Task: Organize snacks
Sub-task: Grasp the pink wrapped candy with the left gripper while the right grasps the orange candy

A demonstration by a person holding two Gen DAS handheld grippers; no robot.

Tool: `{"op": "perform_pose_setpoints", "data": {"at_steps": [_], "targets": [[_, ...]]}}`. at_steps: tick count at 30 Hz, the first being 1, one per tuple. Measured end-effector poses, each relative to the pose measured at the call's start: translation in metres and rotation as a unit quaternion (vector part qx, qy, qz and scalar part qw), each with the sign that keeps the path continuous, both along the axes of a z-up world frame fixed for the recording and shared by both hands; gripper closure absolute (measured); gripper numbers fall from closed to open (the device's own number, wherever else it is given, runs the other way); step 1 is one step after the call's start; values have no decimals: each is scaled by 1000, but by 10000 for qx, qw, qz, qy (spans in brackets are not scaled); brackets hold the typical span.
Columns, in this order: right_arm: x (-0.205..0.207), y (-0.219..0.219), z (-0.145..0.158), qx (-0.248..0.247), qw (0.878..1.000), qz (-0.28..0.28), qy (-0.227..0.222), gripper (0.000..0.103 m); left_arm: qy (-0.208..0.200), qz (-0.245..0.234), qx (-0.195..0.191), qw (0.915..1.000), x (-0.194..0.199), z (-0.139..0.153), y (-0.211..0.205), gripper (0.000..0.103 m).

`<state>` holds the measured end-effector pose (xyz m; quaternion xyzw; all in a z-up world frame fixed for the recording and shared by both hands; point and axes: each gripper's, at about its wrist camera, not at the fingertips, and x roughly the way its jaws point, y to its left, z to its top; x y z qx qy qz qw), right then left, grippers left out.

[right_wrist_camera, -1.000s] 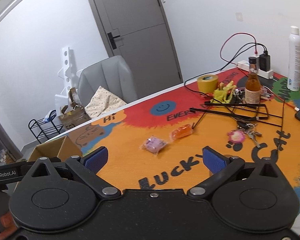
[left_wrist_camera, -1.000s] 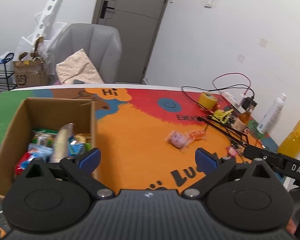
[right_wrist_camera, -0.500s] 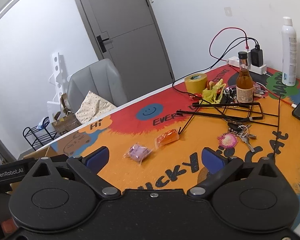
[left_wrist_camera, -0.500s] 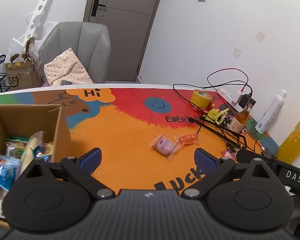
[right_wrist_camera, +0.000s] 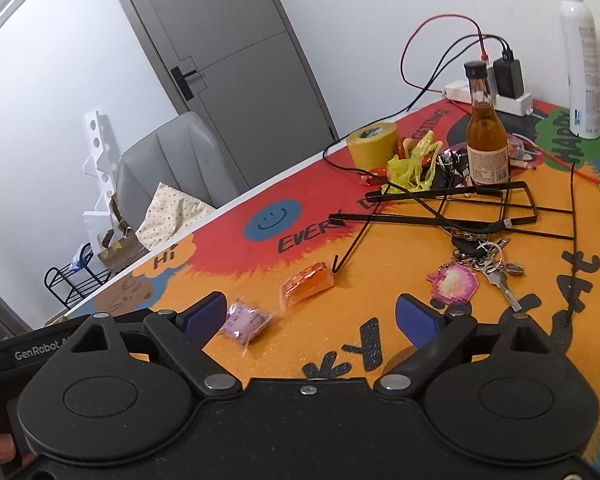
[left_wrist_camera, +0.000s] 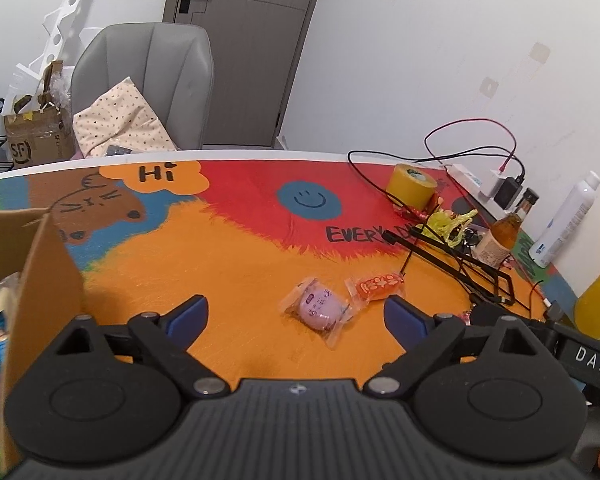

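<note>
— Where are the snacks we have yet to box?

— Lower centre of the left wrist view: the round pink snack in a clear crinkly wrapper (left_wrist_camera: 320, 309) and, touching its right edge, the small orange wrapped candy (left_wrist_camera: 376, 286). The brown cardboard box (left_wrist_camera: 47, 276) is at the far left.

— How will they handle?

— Light and soft, we judge, with slippery film — so we pinch across the body, not the flimsy sealed ends.

— And our claws?

— The left gripper (left_wrist_camera: 295, 314) and right gripper (right_wrist_camera: 310, 312) both stand wide, jaws just narrowing slightly, holding and touching nothing. The pink snack lies ahead between the left's pads.
</note>
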<state>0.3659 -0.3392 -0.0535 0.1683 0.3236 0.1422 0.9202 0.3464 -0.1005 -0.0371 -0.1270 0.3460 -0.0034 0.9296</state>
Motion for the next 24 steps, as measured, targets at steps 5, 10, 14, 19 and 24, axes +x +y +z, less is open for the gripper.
{"op": "perform_pose_setpoints", "data": {"at_steps": [5, 10, 14, 19, 24], "targets": [[19, -2, -12, 112, 9999, 8, 116, 14, 99, 27, 26, 9999, 23, -12, -8, 12], [39, -3, -25, 216, 9995, 13, 249, 16, 224, -21, 21, 9997, 43, -27, -15, 14], [52, -1, -34, 270, 9990, 46, 342, 16, 353, -62, 57, 9993, 57, -42, -20, 15], [66, 4, -43, 333, 9986, 68, 417, 17, 501, -40, 27, 9987, 72, -60, -22, 20], [77, 11, -48, 296, 9984, 93, 466, 17, 558, -41, 88, 9984, 83, -70, -24, 20]]}}
